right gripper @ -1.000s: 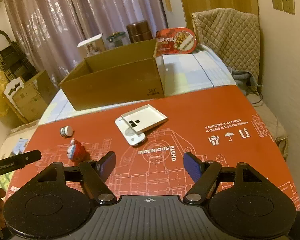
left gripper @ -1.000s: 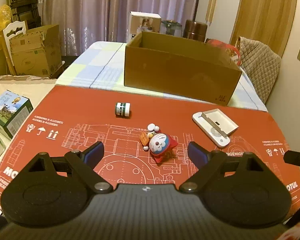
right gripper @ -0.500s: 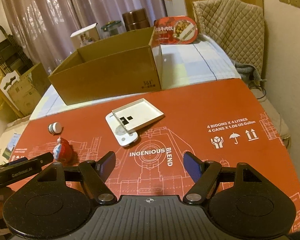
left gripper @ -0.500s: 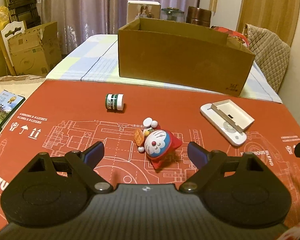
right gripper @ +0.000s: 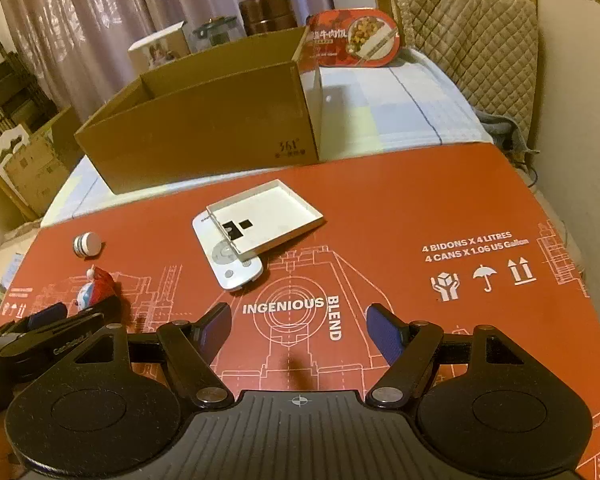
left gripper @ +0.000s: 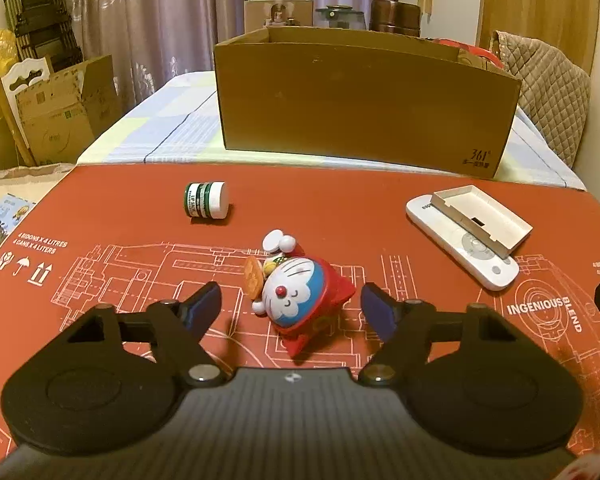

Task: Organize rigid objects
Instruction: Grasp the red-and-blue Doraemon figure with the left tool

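Observation:
A red and blue Doraemon toy (left gripper: 300, 300) lies on the red mat (left gripper: 100, 264), between the open fingers of my left gripper (left gripper: 292, 308); the fingers do not touch it. A small green and white jar (left gripper: 206, 199) lies on its side further back left. A white remote (left gripper: 460, 252) with a shallow white tray (left gripper: 482, 220) resting on it lies to the right. An open cardboard box (left gripper: 360, 96) stands behind the mat. My right gripper (right gripper: 298, 326) is open and empty above the mat, short of the remote (right gripper: 228, 260). The toy (right gripper: 98, 286) shows at its left.
A food package (right gripper: 354, 38), a small carton (right gripper: 160, 46) and dark canisters (right gripper: 266, 12) stand behind the box. A quilted chair back (right gripper: 468, 40) is at the far right. Folded cardboard (left gripper: 56, 112) leans at the left. A book (left gripper: 0, 220) lies left of the mat.
My left gripper has come down and forward so that the Doraemon toy now sits between its open fingers. My right gripper has moved forward and lower towards the remote.

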Available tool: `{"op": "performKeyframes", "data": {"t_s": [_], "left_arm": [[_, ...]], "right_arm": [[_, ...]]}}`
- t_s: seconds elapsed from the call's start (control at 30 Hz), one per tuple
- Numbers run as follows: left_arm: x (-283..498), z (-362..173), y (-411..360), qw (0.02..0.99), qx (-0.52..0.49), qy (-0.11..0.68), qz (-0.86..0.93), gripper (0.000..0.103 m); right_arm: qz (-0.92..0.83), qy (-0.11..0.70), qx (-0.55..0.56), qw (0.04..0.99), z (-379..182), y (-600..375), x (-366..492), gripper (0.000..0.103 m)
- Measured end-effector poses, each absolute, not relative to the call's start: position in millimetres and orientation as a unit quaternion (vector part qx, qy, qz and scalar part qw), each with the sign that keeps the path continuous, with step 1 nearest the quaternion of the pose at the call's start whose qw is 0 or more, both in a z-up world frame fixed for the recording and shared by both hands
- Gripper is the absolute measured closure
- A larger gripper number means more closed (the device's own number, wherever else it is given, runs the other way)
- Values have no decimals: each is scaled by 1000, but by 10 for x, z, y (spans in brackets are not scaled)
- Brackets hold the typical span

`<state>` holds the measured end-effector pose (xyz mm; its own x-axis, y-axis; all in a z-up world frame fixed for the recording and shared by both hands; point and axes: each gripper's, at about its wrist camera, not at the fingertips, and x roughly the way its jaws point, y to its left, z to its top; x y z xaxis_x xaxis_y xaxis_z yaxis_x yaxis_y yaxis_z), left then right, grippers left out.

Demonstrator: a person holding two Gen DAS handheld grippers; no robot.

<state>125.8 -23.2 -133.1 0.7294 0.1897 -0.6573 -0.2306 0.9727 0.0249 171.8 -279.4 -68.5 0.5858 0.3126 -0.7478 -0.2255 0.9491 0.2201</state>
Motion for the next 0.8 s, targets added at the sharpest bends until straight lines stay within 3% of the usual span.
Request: {"op": "performKeyframes", "data": {"t_s": [0.3, 0.6, 0.8], "left_arm": [[1356, -1391, -218, 929, -23, 354, 109, 54], [1331, -1372, -193, 932, -13, 351, 95, 63], [1340, -1324, -145, 931, -15, 356, 79, 63]], "right_arm": [[154, 430, 50, 888, -739, -2719, 1763, 31], [151, 430, 48, 889, -765, -2708, 1787, 31], [151, 427, 42, 891, -789, -2718, 1844, 31]]}}
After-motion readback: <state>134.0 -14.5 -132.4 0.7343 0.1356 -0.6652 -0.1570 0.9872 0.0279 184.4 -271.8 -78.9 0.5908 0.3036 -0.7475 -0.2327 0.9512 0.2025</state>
